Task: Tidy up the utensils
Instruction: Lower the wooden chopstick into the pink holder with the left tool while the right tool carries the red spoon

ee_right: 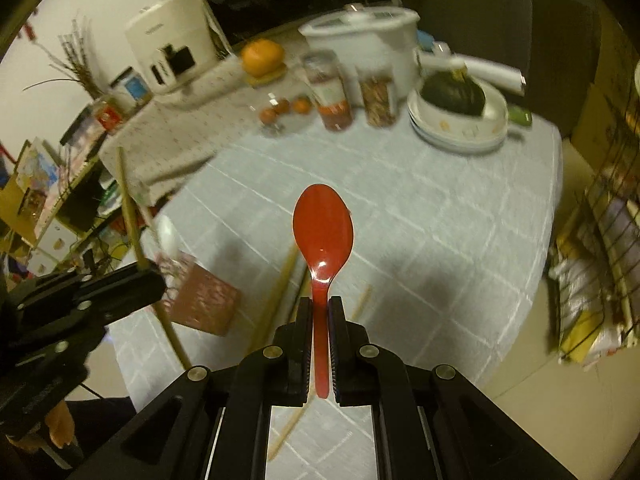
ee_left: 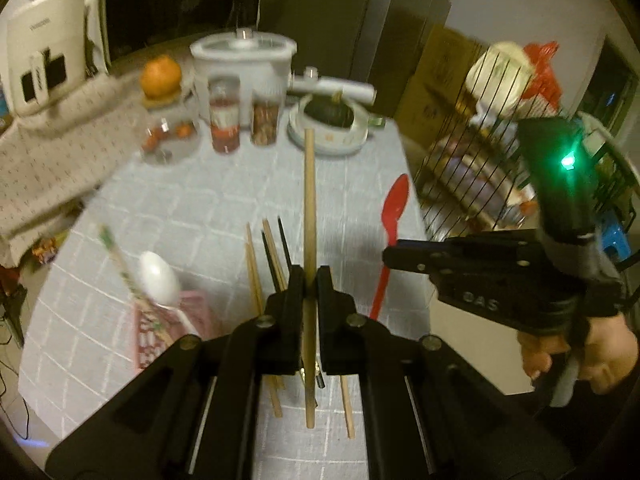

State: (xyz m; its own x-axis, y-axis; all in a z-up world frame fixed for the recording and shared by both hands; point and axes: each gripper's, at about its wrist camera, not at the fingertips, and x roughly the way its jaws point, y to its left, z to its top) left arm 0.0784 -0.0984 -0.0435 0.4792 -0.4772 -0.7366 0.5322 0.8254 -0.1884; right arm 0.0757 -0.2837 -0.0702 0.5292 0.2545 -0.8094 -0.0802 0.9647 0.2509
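My left gripper (ee_left: 310, 280) is shut on a long wooden chopstick (ee_left: 309, 200), held upright above the grey checked table (ee_left: 200, 200). Under it lie several loose wooden and black chopsticks (ee_left: 272, 256). A pink holder (ee_left: 176, 320) at lower left carries a white spoon (ee_left: 158, 278) and a patterned chopstick (ee_left: 116, 256). My right gripper (ee_right: 320, 308) is shut on the handle of a red spoon (ee_right: 323, 232), bowl pointing away, lifted off the table. The right wrist view shows the left gripper (ee_right: 148, 280) with its chopstick (ee_right: 130, 208) beside the pink holder (ee_right: 200, 300).
At the table's far edge stand a white cooker (ee_left: 244, 56), two jars (ee_left: 226, 120), an orange (ee_left: 160, 74) and a stack of bowls holding a dark squash (ee_right: 456, 92). A wire rack (ee_left: 480, 152) is off the right edge. A white appliance (ee_left: 44, 44) sits far left.
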